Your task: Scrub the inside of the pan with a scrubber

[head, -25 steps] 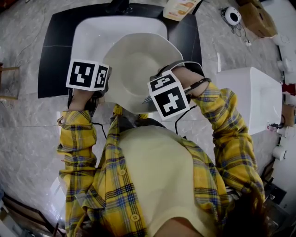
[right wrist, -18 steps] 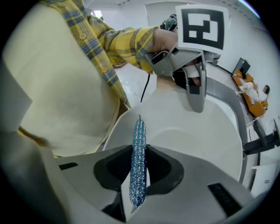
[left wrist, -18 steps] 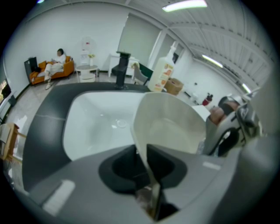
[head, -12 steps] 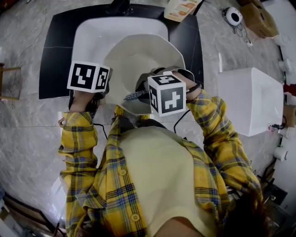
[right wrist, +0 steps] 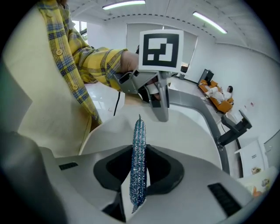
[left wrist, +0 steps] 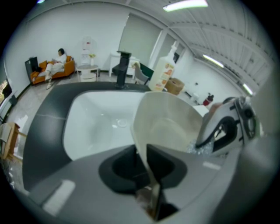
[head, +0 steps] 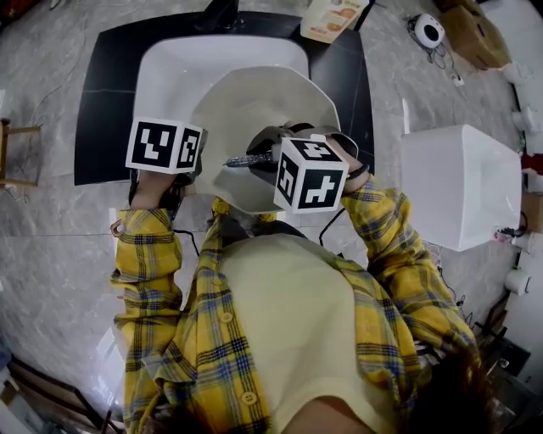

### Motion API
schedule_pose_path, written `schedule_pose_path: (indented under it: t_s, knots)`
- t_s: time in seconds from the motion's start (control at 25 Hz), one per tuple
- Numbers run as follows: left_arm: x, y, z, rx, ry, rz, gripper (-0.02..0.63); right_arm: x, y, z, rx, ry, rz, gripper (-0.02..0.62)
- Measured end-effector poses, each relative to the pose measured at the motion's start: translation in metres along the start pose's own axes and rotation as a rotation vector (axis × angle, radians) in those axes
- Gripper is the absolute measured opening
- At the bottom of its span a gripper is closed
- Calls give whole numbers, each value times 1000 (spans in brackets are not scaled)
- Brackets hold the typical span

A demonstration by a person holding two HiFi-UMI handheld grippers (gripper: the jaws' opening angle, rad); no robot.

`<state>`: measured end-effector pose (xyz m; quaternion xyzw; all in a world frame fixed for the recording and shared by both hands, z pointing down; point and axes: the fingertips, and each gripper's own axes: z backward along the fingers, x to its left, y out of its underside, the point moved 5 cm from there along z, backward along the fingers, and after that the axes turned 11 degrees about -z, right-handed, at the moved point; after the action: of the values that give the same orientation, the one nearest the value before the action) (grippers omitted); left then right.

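Grey-veined marble covers the counter (head: 51, 254). A black panel (head: 102, 110) set into it frames a white sink (head: 178, 59) with a dark tap (head: 219, 12) at the far edge. At the sink's left side the left tool (left wrist: 145, 168) is clamped on the rim of the cream pan (head: 254, 110), which hangs tilted above the basin with its inside turned towards the person. Just right of that, the right tool (right wrist: 139, 175) is closed on a glittery blue scrubber (right wrist: 139, 148). The scrubber's free end reaches over the pan's near inner wall and seems to touch it, though the contact is hard to make out. Further right a white box (head: 458, 182) stands on the marble. The room is white-walled, with strip lights (right wrist: 124, 5) overhead and an orange sofa (left wrist: 52, 72) where someone sits. A bottle (head: 331, 17) behind the sink carries an orange label, its print too small to read.
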<state>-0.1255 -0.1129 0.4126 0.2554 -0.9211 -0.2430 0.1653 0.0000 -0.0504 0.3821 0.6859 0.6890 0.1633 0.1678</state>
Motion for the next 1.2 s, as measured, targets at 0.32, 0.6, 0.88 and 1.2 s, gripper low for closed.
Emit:
schedule_pose_path:
  t_s: [0.32,0.6,0.88,1.2]
  knots:
    - [-1,0,0,9,-4,-7,72,-39,6,20,-85,296,-64,83]
    - [-1,0,-1,14,-8,-13,72,-62,12,21,-110,485,-68,83]
    - [-1,1,-3,14,-10,-16,72,-79,17,13,-104,590,-60,83]
    - [-2,1,-1,16,-11,-19,72,-95,28,0,-45,689,-43,83]
